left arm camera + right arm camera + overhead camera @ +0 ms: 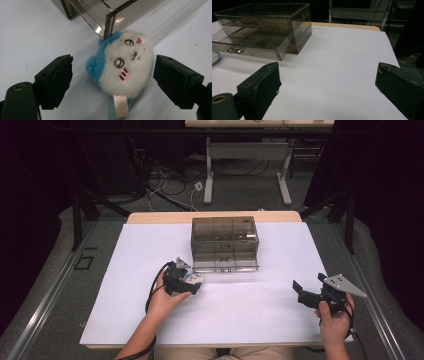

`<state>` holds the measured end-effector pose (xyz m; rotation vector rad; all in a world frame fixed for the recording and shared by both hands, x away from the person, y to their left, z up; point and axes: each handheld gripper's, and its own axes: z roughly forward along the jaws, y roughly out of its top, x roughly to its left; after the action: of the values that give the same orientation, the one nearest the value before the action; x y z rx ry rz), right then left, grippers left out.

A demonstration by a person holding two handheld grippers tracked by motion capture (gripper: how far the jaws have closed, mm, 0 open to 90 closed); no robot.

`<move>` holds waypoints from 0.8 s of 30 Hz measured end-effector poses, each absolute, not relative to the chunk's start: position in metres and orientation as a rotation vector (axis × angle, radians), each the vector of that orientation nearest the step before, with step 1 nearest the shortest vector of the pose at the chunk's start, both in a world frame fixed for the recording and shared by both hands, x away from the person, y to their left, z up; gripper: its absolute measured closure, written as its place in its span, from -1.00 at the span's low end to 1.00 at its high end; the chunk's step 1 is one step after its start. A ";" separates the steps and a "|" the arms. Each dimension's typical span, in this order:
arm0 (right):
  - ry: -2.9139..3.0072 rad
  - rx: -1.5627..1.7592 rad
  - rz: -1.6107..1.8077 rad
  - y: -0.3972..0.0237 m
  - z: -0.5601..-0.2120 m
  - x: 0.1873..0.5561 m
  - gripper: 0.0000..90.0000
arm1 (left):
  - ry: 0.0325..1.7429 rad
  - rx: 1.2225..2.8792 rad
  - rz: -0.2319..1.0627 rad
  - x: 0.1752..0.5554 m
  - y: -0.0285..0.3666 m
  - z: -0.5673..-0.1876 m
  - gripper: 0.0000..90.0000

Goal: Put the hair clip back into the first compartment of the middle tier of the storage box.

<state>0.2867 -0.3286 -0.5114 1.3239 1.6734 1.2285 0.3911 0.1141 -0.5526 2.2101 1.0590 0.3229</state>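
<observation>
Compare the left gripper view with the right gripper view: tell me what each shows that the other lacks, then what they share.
Left gripper view alone: the plush toy's face, white with blue at one side and a pale tag below, lying between the open jaws of the left gripper.

Right gripper view alone: the front of the smoky clear drawer box, its bottom drawer pulled out, two metal handles, and the open right gripper with nothing between its jaws.

Shared: the white table, part of the box, and a bit of the plush.
</observation>
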 end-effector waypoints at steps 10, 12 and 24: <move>1.676 1.335 1.222 -0.329 -0.512 0.286 -0.88 | 1.049 2.231 0.310 0.394 0.110 -0.555 -0.57; 1.684 1.341 1.217 -0.330 -0.512 0.286 -0.87 | 1.045 2.234 0.316 0.395 0.109 -0.556 -0.54; 1.681 1.335 1.222 -0.330 -0.512 0.287 -0.87 | 1.039 2.243 0.314 0.394 0.106 -0.558 -0.31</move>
<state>0.2866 -0.3305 -0.5122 1.3350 1.6811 1.2224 0.3939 0.1064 -0.5577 2.2425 1.0389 0.3138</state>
